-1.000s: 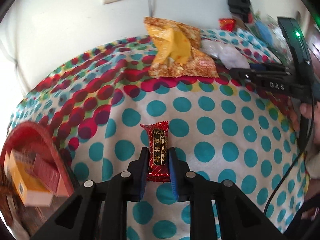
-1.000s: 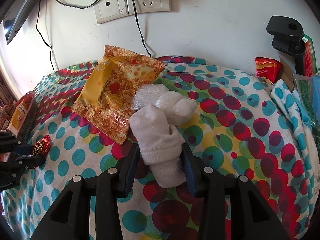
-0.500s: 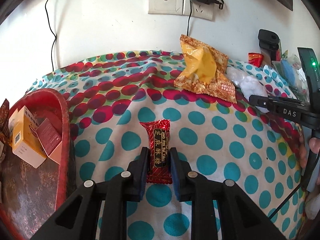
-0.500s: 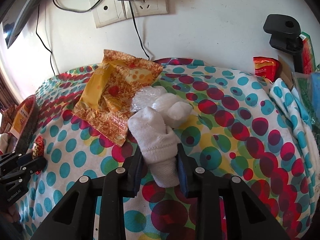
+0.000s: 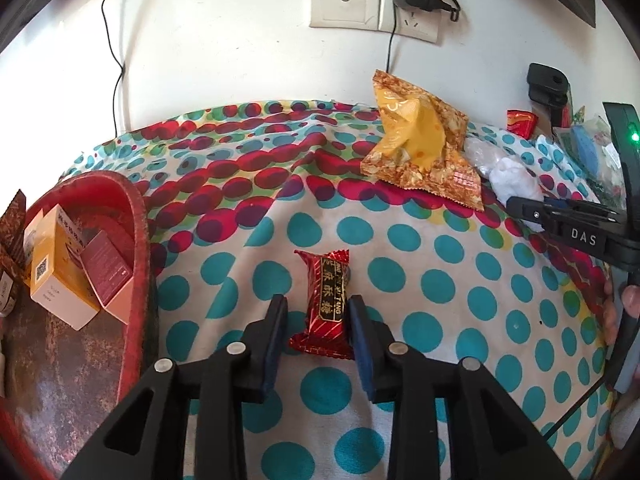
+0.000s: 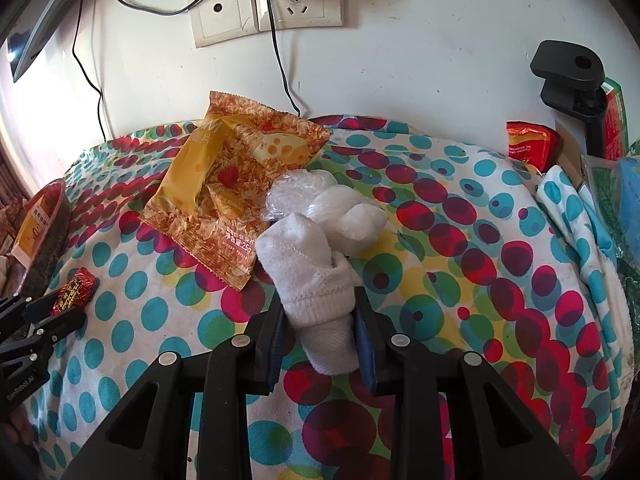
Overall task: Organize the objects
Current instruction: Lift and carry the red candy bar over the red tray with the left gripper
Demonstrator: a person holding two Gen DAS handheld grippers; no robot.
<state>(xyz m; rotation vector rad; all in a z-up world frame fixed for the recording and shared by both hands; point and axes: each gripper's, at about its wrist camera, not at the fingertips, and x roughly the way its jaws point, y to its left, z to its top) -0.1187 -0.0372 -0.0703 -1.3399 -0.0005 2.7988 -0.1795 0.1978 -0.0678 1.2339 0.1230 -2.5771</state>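
Observation:
A red candy wrapper (image 5: 326, 305) lies on the dotted cloth between the fingers of my left gripper (image 5: 318, 326). The jaws stand a little apart from the candy on both sides, so the gripper is open. The candy also shows in the right wrist view (image 6: 74, 291). My right gripper (image 6: 318, 322) is shut on a rolled white sock (image 6: 316, 280); the sock's far end rests by a clear plastic bag (image 6: 320, 200). A yellow snack bag (image 5: 420, 156) lies toward the wall, also seen in the right wrist view (image 6: 228, 188).
A red tray (image 5: 140, 216) at the left holds a yellow box (image 5: 56, 272) and a dark red box (image 5: 108, 272). Wall sockets (image 6: 272, 12) with cables sit behind. A black clamp (image 6: 568, 72), a red packet (image 6: 528, 144) and cloth (image 6: 576, 216) crowd the right.
My left gripper's jaws have opened off the red candy, which now lies loose between them. My right gripper has closed tighter on the white sock.

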